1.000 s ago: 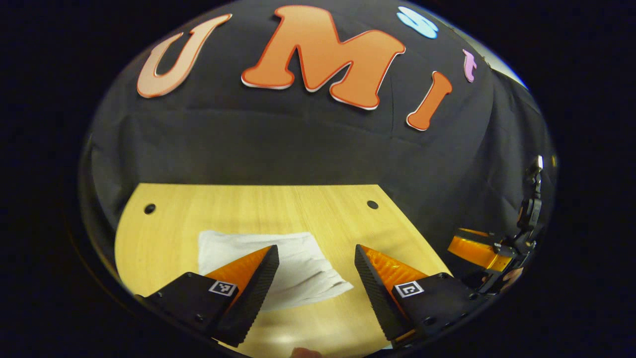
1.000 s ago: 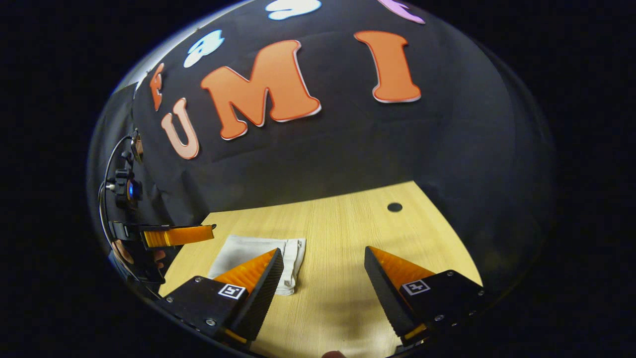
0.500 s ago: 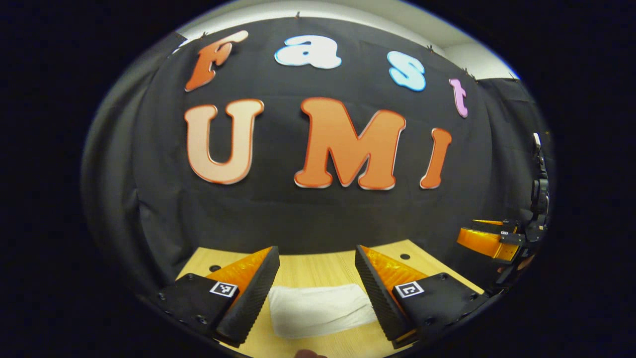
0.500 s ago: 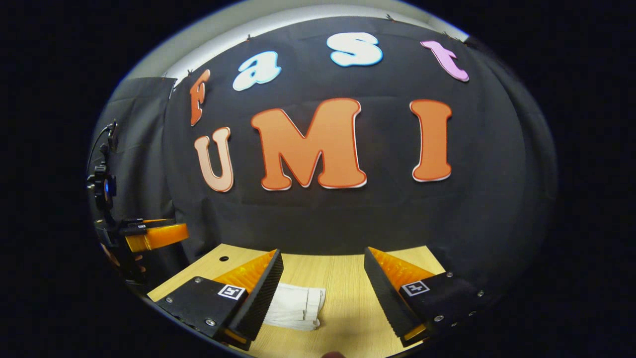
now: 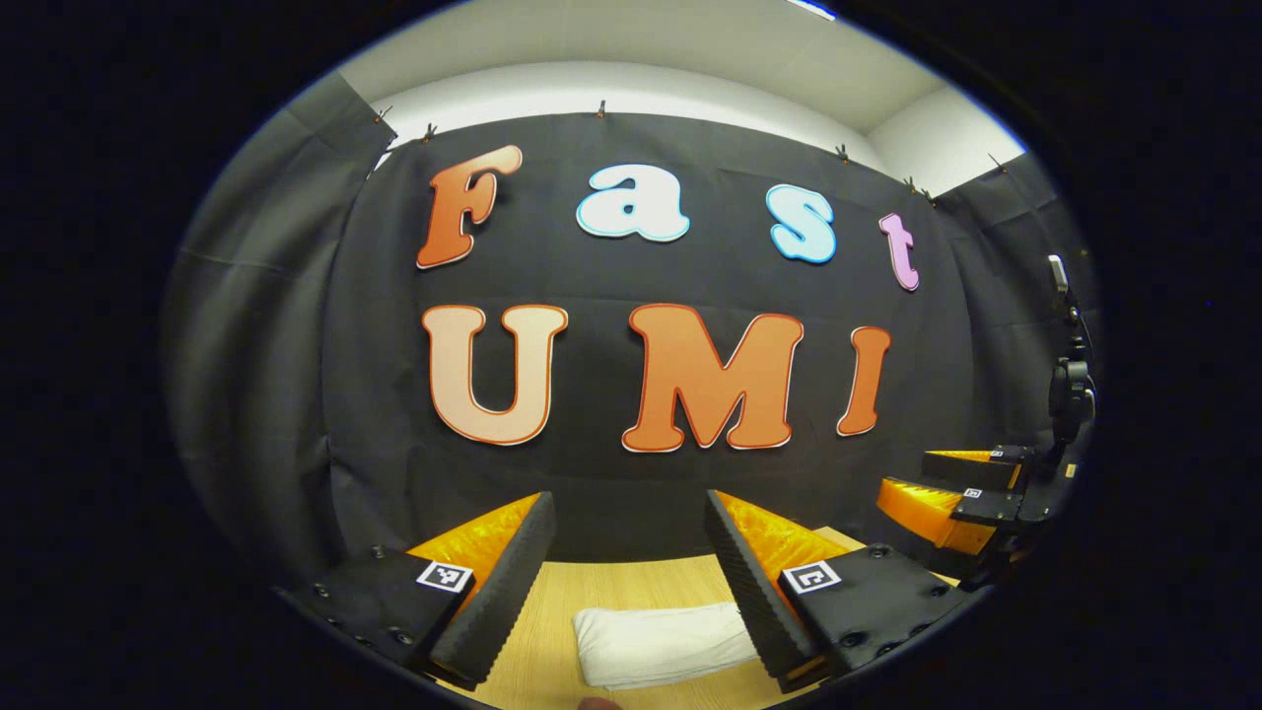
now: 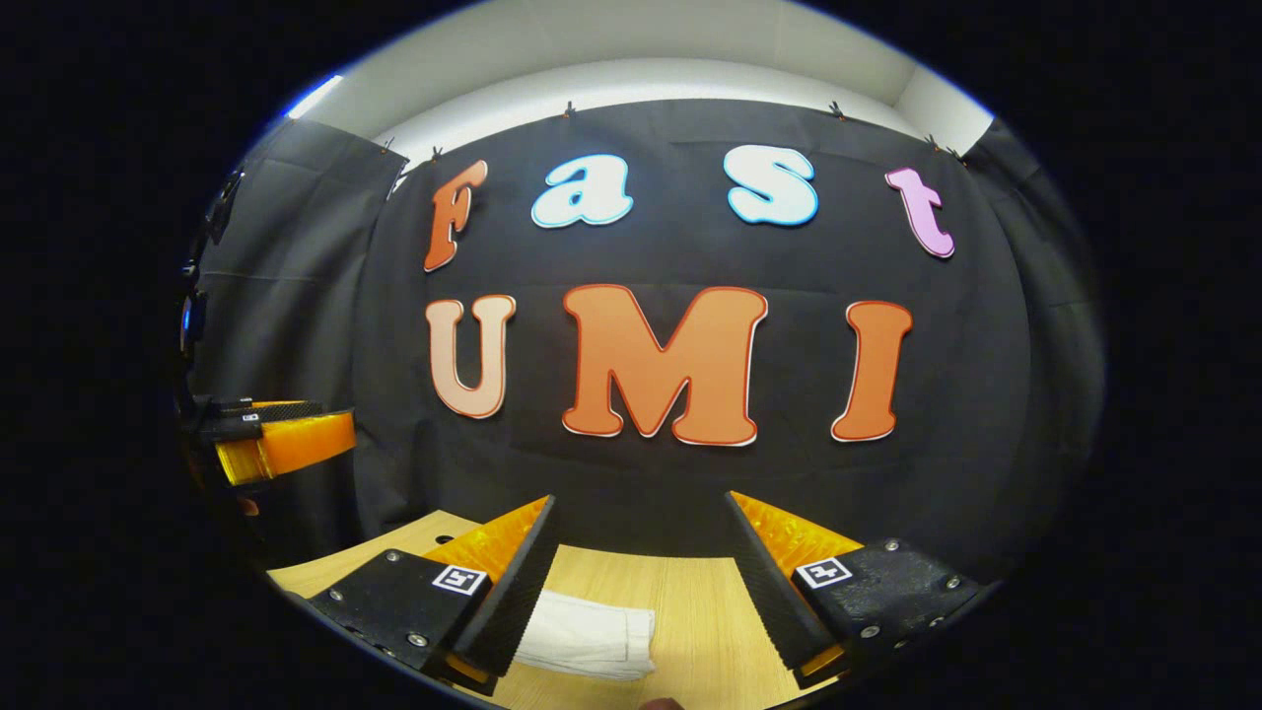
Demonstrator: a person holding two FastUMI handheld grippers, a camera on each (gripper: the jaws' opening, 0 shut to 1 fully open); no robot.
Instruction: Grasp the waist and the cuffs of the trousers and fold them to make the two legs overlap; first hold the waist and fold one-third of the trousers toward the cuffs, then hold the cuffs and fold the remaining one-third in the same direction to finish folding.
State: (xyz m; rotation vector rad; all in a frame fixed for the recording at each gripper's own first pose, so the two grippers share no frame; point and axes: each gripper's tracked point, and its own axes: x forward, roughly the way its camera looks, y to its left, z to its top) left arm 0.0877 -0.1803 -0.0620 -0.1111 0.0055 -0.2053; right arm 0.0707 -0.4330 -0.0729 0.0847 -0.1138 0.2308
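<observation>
The white trousers [image 5: 663,642] lie folded into a small flat bundle on the wooden table [image 5: 552,611], low in the left gripper view. My left gripper [image 5: 629,567] is open, raised above and behind the bundle with nothing between its fingers. In the right gripper view the folded trousers [image 6: 592,635] sit at the lower left, partly behind my left-hand finger. My right gripper [image 6: 641,567] is open and empty, held above the table. The right gripper [image 5: 961,498] appears off to the right in the left gripper view. The left gripper [image 6: 281,439] shows at the left edge of the right gripper view.
The black booth wall rises just behind the table's far edge. A camera mount on a stand [image 5: 1070,385] stands at the right of the left gripper view. Bare wood [image 6: 705,616] stretches to the right of the bundle.
Both grippers have lifted and tilted upward away from the table, so the wall takes up more of each view and the folded trousers have dropped to the bottom. Both stayed open.
</observation>
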